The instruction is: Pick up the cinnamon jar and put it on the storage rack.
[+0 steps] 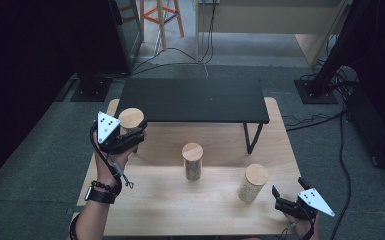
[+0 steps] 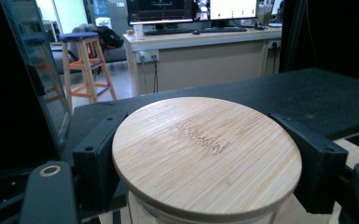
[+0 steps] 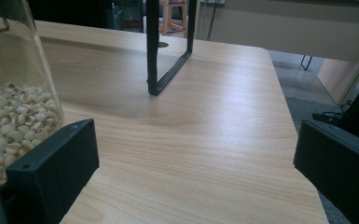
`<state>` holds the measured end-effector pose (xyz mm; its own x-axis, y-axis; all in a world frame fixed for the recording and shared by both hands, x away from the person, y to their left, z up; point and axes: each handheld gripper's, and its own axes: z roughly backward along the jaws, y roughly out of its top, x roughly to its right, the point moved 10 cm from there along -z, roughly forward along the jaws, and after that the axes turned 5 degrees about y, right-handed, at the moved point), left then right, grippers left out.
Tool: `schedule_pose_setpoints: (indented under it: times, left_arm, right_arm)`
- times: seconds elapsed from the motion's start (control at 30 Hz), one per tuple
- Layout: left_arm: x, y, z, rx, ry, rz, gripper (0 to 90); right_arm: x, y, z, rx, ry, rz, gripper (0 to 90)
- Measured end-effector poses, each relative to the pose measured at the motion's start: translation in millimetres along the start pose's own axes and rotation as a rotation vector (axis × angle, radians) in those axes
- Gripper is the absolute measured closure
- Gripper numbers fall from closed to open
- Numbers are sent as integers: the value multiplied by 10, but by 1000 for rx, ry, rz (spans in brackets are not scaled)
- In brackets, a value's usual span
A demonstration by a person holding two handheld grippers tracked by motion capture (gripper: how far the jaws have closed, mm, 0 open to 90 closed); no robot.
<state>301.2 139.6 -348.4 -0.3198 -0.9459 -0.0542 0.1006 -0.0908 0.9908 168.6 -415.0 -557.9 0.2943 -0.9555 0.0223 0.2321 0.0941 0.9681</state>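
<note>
Three glass jars with round bamboo lids are here. My left gripper (image 1: 131,138) is shut on the left jar (image 1: 131,120), held at the table's left side by the black shelf's corner. In the left gripper view the jar's lid (image 2: 206,156) sits between my two jaws, which clamp the glass just under it; the left gripper (image 2: 206,177) points toward the shelf top. The middle jar (image 1: 192,161) stands alone at the table's centre. The right jar (image 1: 252,182), part full of pale grains (image 3: 9,116), stands beside my open right gripper (image 1: 288,187), whose jaws (image 3: 196,158) hold nothing.
A low black shelf (image 1: 195,100) on thin legs (image 3: 153,51) spans the back of the wooden table (image 1: 180,205). The table's right edge (image 3: 298,154) lies close to my right gripper. Beyond are a wooden stool (image 2: 81,65), a desk with monitors, cables and stand bases on the floor.
</note>
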Motion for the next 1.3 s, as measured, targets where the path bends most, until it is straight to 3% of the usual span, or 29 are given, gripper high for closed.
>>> schedule_pose_setpoints:
  times: [0.3,0.83,1.3]
  left_arm:
    - [-41,65,-153,5,39,13,236]
    - [-90,125,-392,3,51,5,236]
    - [-130,95,-635,1,75,13,236]
  right_arm:
    - [-2,0,2,1,-4,-1,0]
    - [11,-5,7,13,-3,-17,0]
    - [15,-14,16,43,-28,-61,0]
